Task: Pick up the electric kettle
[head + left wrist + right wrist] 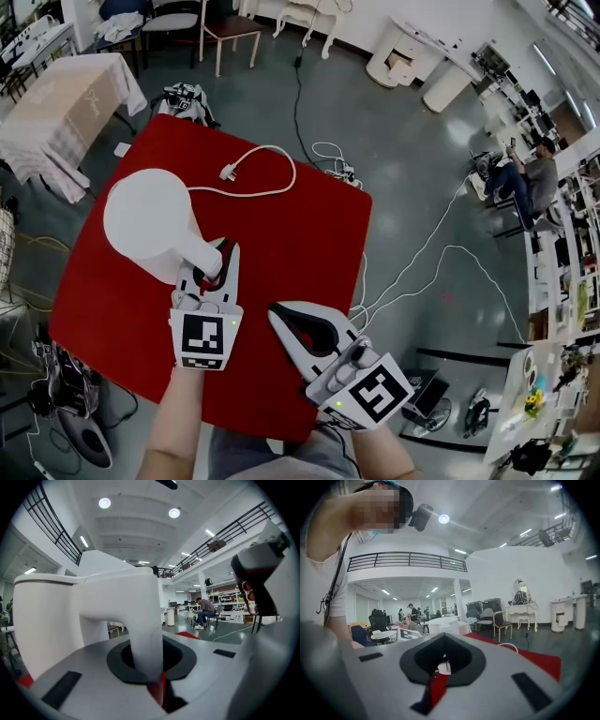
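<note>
The white electric kettle [145, 220] stands at the left of the red table [291, 234]. Its handle [192, 251] points toward me. My left gripper [223, 251] reaches in from the near side, with its jaws shut on that handle. In the left gripper view the kettle's body [51, 620] fills the left, and the handle [140, 630] runs down between the jaws of the left gripper [150, 663]. My right gripper [281, 317] hovers over the table's near right part. It is shut with nothing held, as the right gripper view also shows [443, 660].
A white power cord [272, 183] with its plug [228, 172] loops over the table's far side. White cables [422, 262] trail across the grey floor to the right. A cloth-covered table [61, 112] stands at the far left, and a seated person [530, 178] is far right.
</note>
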Demonstrator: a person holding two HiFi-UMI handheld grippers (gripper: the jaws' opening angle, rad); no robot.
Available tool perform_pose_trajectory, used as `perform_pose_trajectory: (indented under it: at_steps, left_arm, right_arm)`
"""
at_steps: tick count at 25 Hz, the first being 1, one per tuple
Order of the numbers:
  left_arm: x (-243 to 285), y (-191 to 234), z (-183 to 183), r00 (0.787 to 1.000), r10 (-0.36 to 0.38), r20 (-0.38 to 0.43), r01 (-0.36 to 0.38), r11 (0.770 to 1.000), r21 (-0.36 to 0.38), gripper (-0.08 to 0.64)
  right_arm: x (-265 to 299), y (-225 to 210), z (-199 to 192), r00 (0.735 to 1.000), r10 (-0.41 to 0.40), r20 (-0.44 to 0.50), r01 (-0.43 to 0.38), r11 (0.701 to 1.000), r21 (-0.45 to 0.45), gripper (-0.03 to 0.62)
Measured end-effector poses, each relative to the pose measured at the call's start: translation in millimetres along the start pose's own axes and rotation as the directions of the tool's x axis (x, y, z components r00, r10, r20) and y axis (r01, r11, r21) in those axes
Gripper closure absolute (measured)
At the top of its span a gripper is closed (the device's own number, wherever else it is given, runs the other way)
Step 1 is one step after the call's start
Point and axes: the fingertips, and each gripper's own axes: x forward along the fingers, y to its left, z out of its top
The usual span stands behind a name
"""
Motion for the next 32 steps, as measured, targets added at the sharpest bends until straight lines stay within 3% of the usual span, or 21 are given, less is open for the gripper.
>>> perform_pose_trajectory:
  at_steps: [14, 21, 32]
  left_arm:
    - [-14.9, -7.8, 15.8, 0.999, -0.03, 0.021, 0.028, 0.994, 0.105, 0.522]
    - [-44.1, -17.1, 54.2, 0.997, -0.058, 0.041, 0.055, 0.995, 0.079, 0.522]
    - [-126.3, -83.3, 120.4, 0.997, -0.076, 0.031, 0.07, 0.986, 0.149, 0.518]
  right_arm:
    - [-5.7, -2.9, 5.6, 1.0, 0.008, 0.007, -0.008, 1.0, -0.009, 0.587]
    - [-10.2, 5.2, 22.6, 0.998, 0.052, 0.043, -0.051, 0.998, -0.026, 0.586]
    - [-44.8, 32.1, 57.4, 0.978, 0.183, 0.097, -0.175, 0.981, -0.078, 0.586]
